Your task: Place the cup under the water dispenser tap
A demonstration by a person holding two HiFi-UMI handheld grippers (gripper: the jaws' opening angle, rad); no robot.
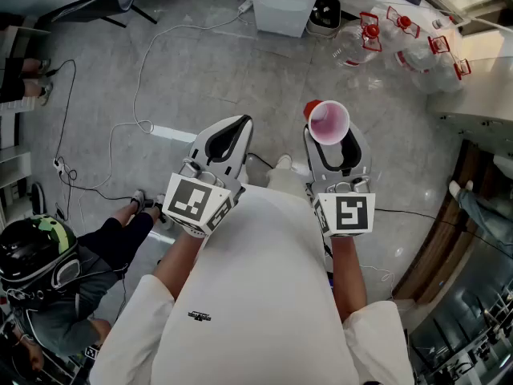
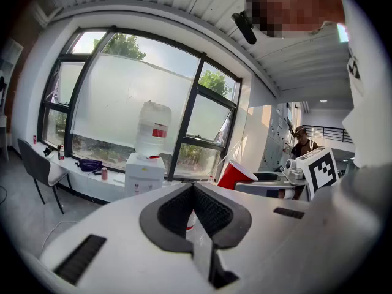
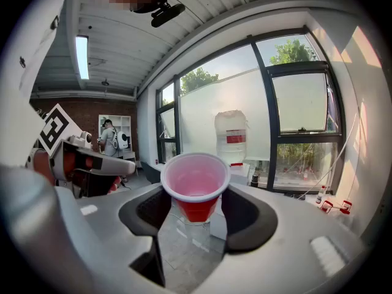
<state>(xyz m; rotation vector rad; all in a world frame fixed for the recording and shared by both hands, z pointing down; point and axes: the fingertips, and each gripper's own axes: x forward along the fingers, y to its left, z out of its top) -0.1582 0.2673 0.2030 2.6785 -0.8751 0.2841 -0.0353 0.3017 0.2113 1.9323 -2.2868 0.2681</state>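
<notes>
My right gripper (image 1: 329, 137) is shut on a red plastic cup (image 1: 329, 123), held upright in the air with its pale inside showing. In the right gripper view the cup (image 3: 196, 187) sits between the two black pads (image 3: 245, 216), and the gripper (image 3: 196, 210) points at the water dispenser (image 3: 231, 141), which stands some way ahead by the window. My left gripper (image 1: 238, 127) is shut and empty, level with the right one. In the left gripper view its jaws (image 2: 193, 190) meet. That view has the dispenser (image 2: 146, 167) left of centre and the cup (image 2: 236, 173) to the right.
Several empty water bottles (image 1: 401, 38) lie on the floor at the far right. A cable (image 1: 143, 79) and a power strip (image 1: 171, 133) cross the floor on the left. A helmeted person (image 1: 40, 257) sits at the lower left. A black bin (image 1: 325, 14) stands beside the white cabinet (image 1: 284, 2).
</notes>
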